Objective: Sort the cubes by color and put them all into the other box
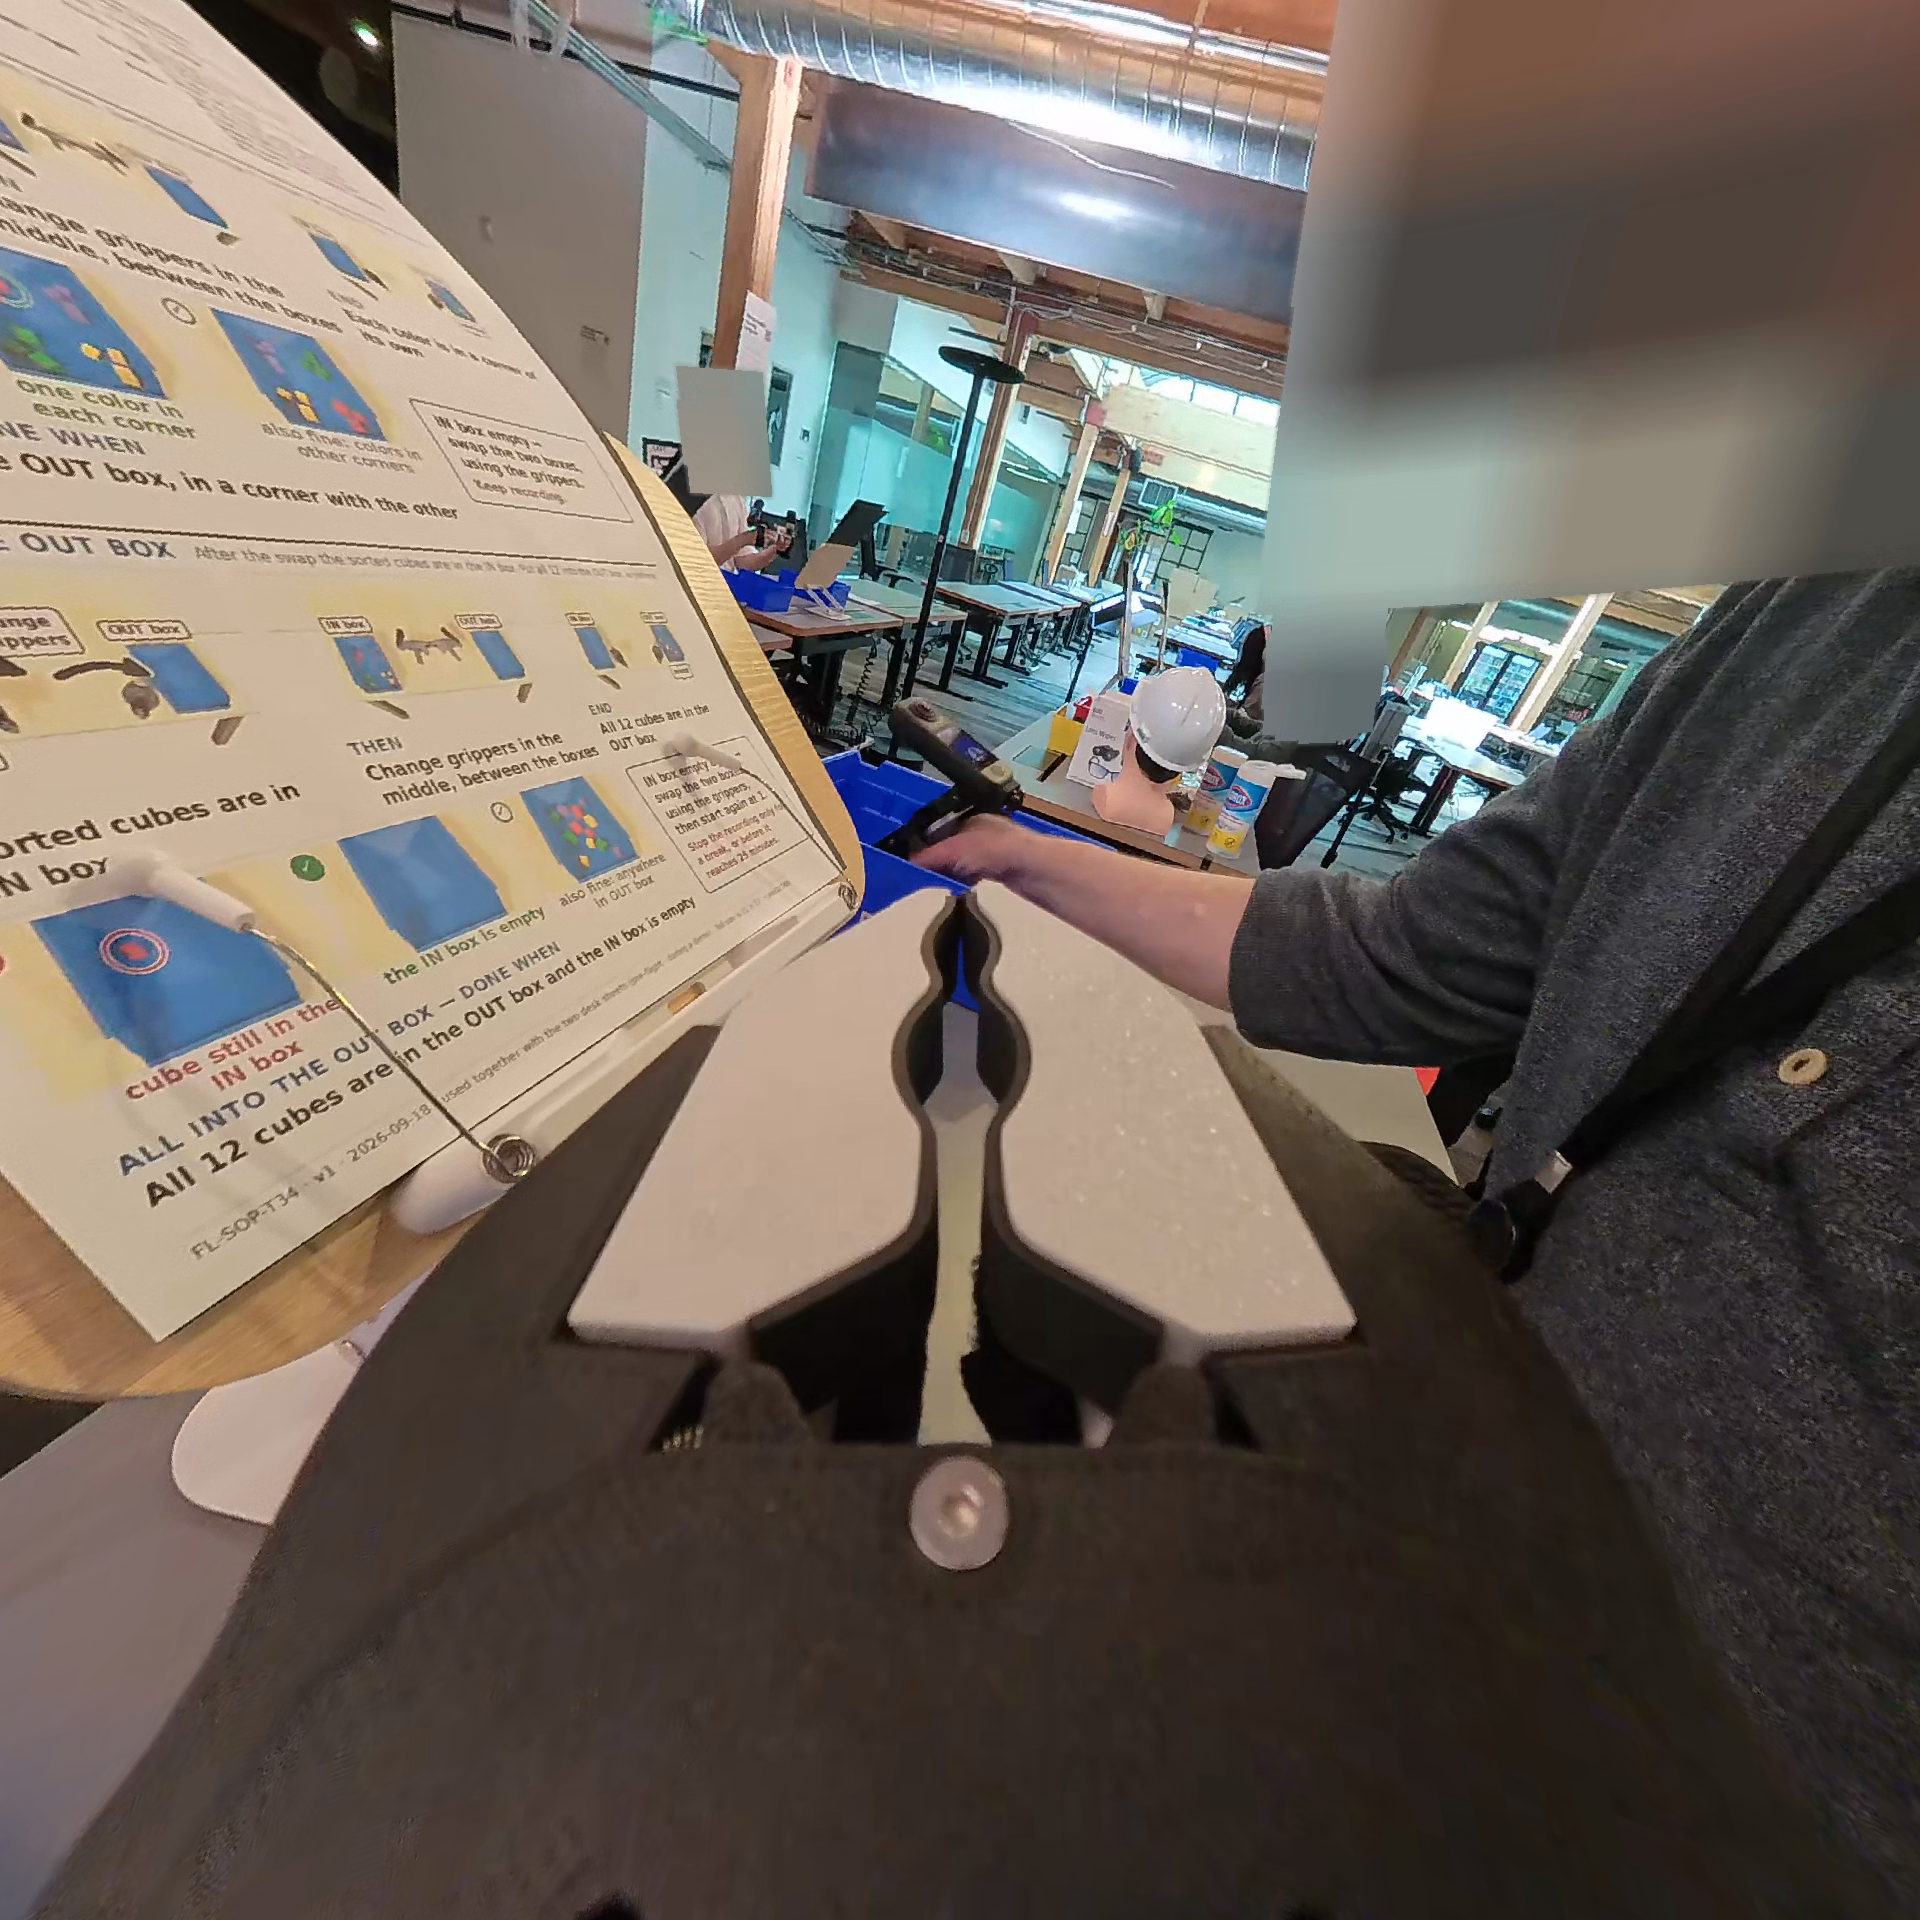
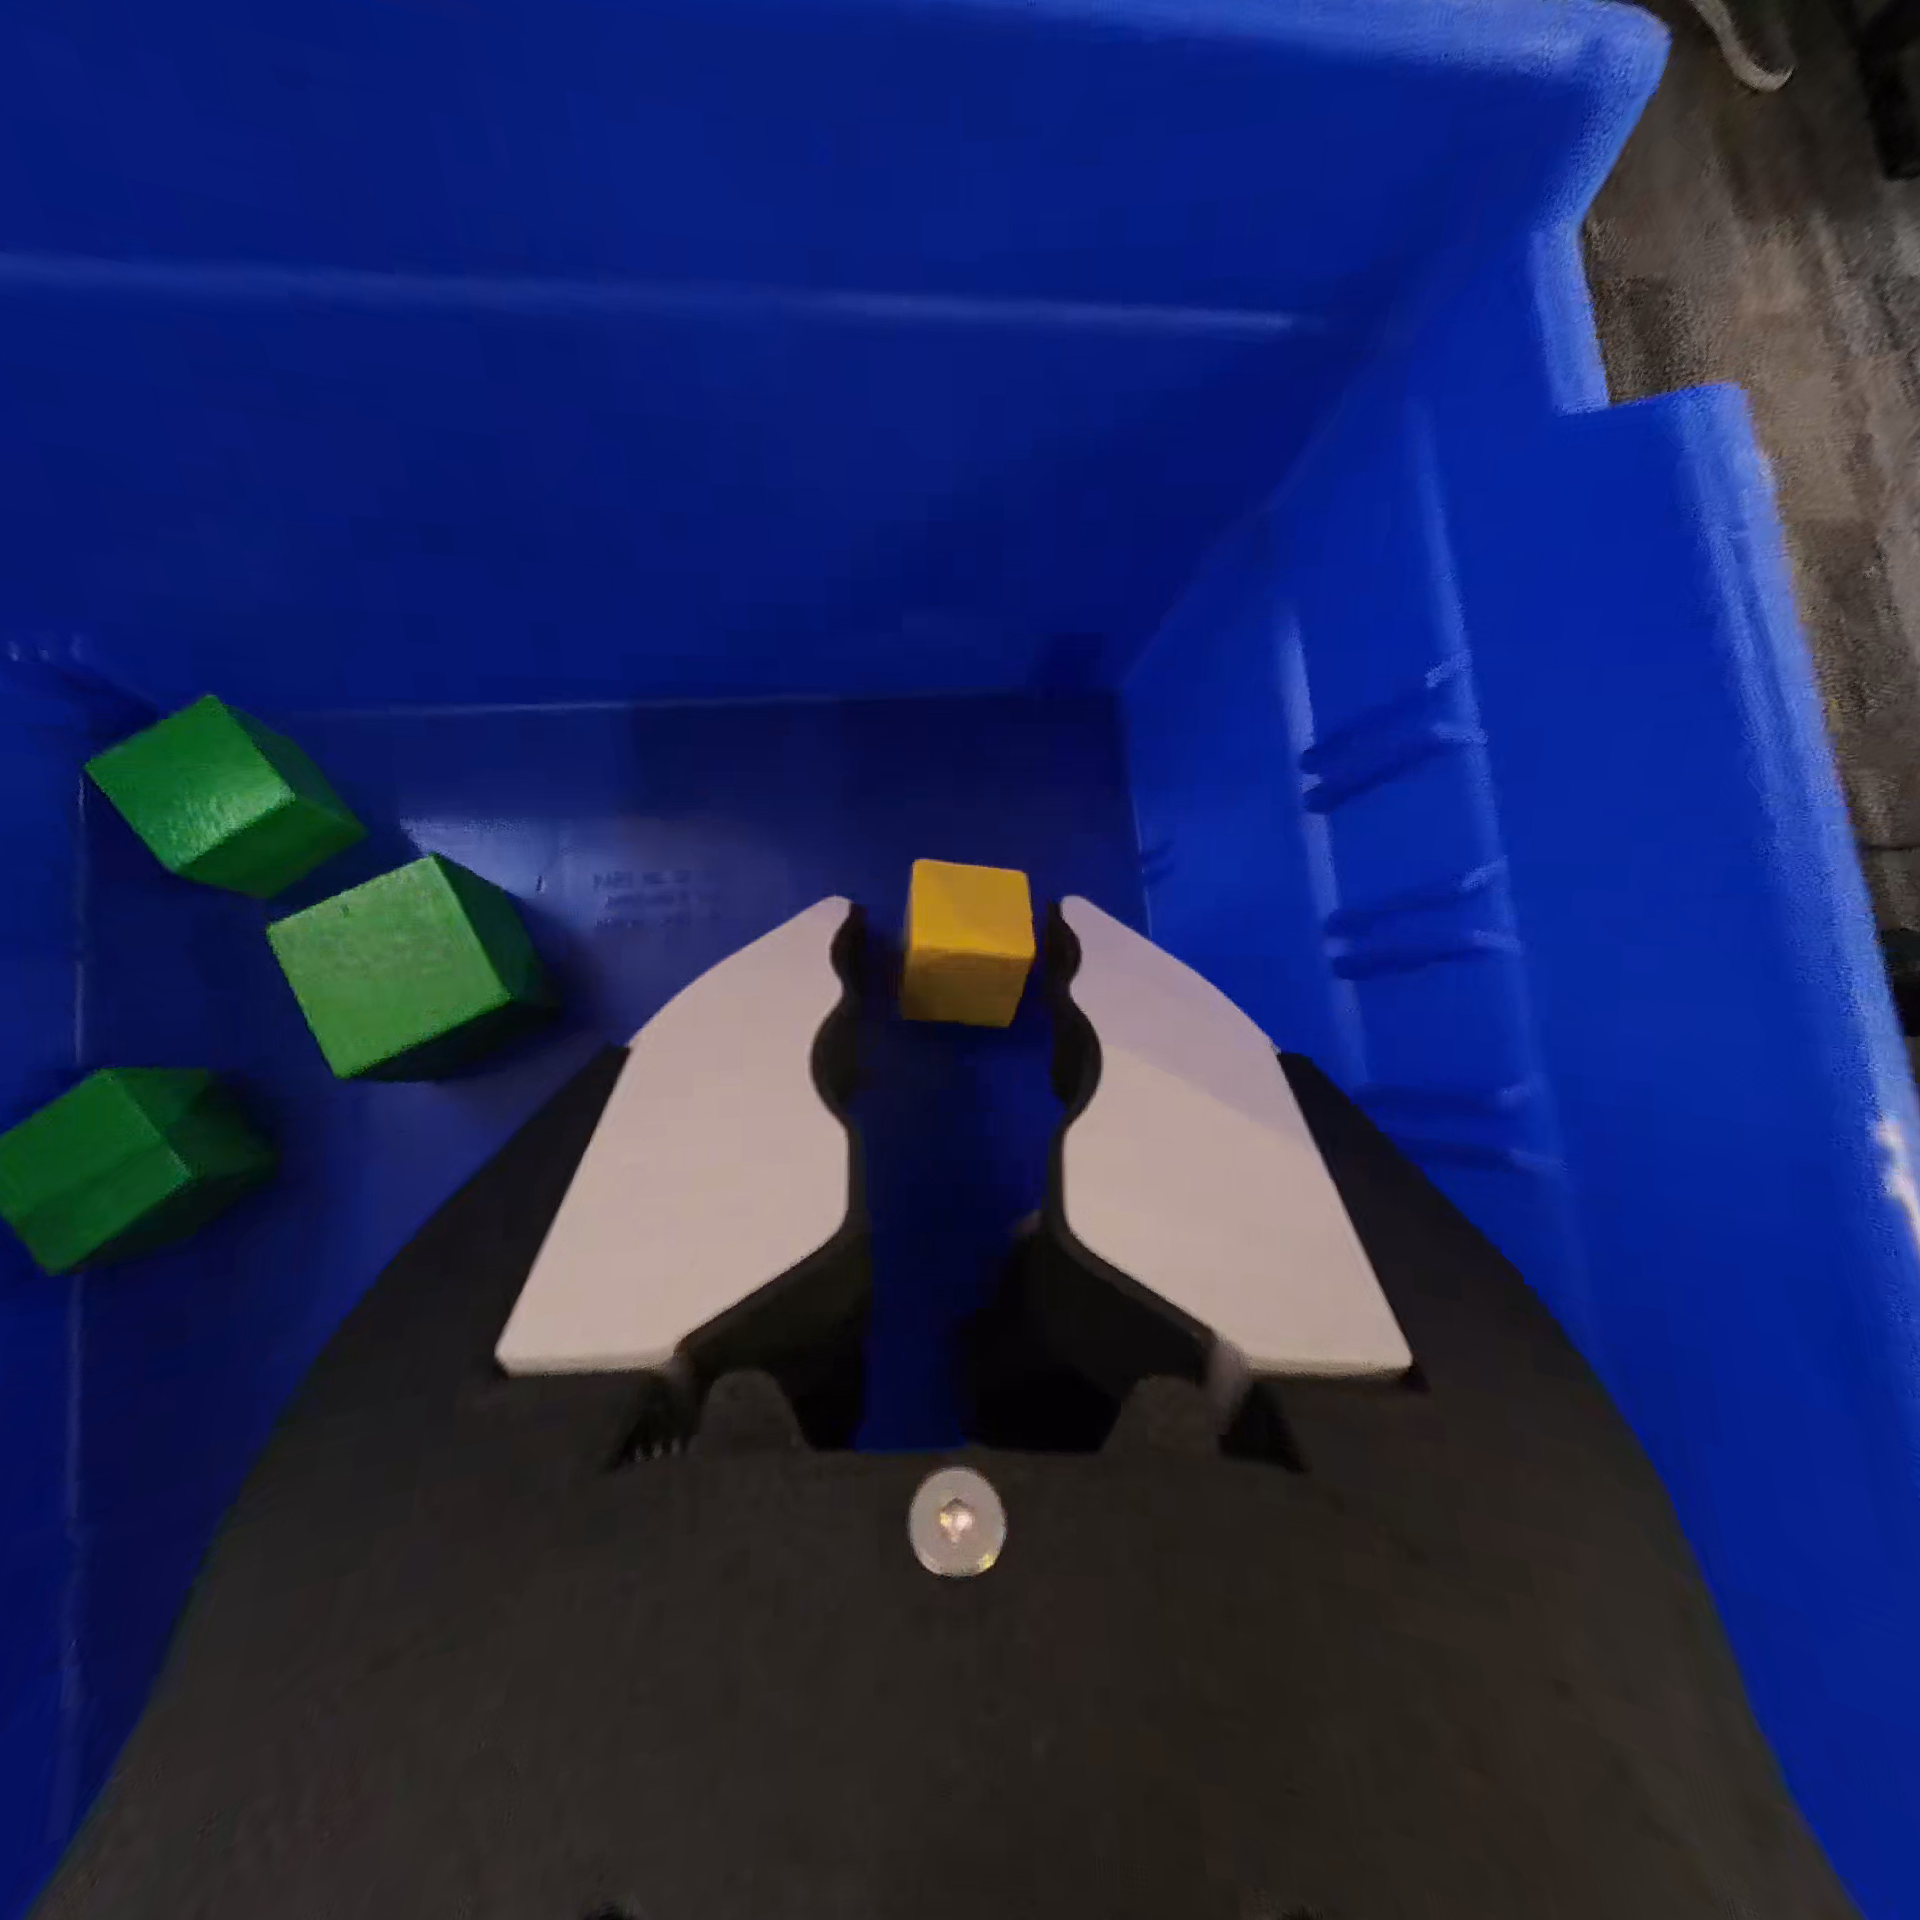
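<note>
Inside blue box: yellow cube | left view: instruction sheet

Lowest green cube cut by left edge; blue box walls run off frame; instruction sheet cropped left; right gripper's fingers hidden inside box.

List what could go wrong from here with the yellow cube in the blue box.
1. The right gripper stands open around the yellow cube with gaps on both sides; pulling away could brush or tip it.
2. The green cubes lie to the left; a sideways swing might scatter them across the blue box.
</note>
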Demonstrator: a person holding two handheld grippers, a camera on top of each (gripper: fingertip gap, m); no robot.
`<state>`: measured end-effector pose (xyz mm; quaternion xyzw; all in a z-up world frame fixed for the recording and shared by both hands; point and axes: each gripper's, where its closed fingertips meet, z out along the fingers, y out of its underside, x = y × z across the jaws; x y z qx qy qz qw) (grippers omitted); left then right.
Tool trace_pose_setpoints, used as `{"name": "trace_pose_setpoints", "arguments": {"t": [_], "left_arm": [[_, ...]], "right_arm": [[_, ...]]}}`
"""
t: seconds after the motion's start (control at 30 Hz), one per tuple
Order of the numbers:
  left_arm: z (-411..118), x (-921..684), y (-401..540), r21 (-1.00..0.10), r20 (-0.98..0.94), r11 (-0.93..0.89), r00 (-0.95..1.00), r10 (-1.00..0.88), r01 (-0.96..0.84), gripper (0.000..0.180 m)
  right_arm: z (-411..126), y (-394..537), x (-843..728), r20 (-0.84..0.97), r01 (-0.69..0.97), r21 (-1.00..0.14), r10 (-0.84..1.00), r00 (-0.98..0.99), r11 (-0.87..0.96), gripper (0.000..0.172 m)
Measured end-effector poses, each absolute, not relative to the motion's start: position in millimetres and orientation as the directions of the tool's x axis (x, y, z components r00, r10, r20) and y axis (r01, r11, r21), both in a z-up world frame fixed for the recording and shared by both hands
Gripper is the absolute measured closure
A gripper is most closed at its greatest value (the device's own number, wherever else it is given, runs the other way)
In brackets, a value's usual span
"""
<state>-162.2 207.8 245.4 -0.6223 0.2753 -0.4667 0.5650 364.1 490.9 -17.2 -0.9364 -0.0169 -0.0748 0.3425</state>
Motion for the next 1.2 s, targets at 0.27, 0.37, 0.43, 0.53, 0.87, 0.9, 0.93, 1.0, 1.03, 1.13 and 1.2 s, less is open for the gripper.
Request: {"name": "trace_pose_setpoints", "arguments": {"t": [0.27, 0.37, 0.43, 0.53, 0.87, 0.9, 0.93, 1.0, 1.03, 1.13, 1.2], "left_arm": [[236, -184, 210, -0.977, 0.213, -0.196, 0.517, -0.829, 0.087, 0.18], [221, -218, 223, -0.981, 0.15, -0.195, 0.646, -0.749, 0.002, 0.177], [209, -246, 233, -0.974, 0.129, -0.224, 0.72, -0.682, -0.038, 0.168], [186, -290, 249, -0.957, 0.062, -0.264, 0.805, -0.59, -0.12, 0.161], [87, -386, 298, -0.767, -0.055, -0.568, 0.912, -0.407, -0.299, 0.141], [76, -390, 302, -0.751, -0.033, -0.594, 0.914, -0.405, -0.29, 0.141], [65, -392, 307, -0.735, -0.016, -0.615, 0.914, -0.405, -0.285, 0.141], [42, -401, 316, -0.691, -0.019, -0.658, 0.917, -0.398, -0.3, 0.139], [32, -408, 320, -0.662, -0.037, -0.682, 0.922, -0.386, -0.312, 0.136], [6, -422, 330, -0.581, -0.037, -0.758, 0.94, -0.34, -0.297, 0.133], [-6, -428, 334, -0.536, -0.036, -0.794, 0.948, -0.317, -0.286, 0.128]], "right_arm": [[73, 466, 355, 0.098, 0.048, -0.818, -0.056, 0.994, -0.573, 0.138], [113, 442, 314, 0.029, 0.067, -0.868, 0.083, 0.996, -0.493, 0.139], [134, 425, 292, 0.057, 0.107, -0.901, 0.13, 0.99, -0.421, 0.143], [150, 399, 256, 0.085, 0.15, -0.924, 0.194, 0.977, -0.35, 0.144], [145, 346, 154, 0.06, 0.203, -0.93, 0.418, 0.906, -0.306, 0.148], [144, 344, 148, 0.049, 0.199, -0.93, 0.43, 0.901, -0.31, 0.148], [142, 342, 142, 0.04, 0.196, -0.929, 0.439, 0.898, -0.315, 0.148], [142, 339, 134, 0.018, 0.181, -0.93, 0.451, 0.892, -0.32, 0.149], [142, 338, 129, 0.013, 0.179, -0.93, 0.46, 0.888, -0.32, 0.149], [143, 334, 121, 0.038, 0.209, -0.928, 0.478, 0.878, -0.309, 0.149], [144, 331, 115, 0.046, 0.22, -0.929, 0.495, 0.868, -0.299, 0.149]]}}
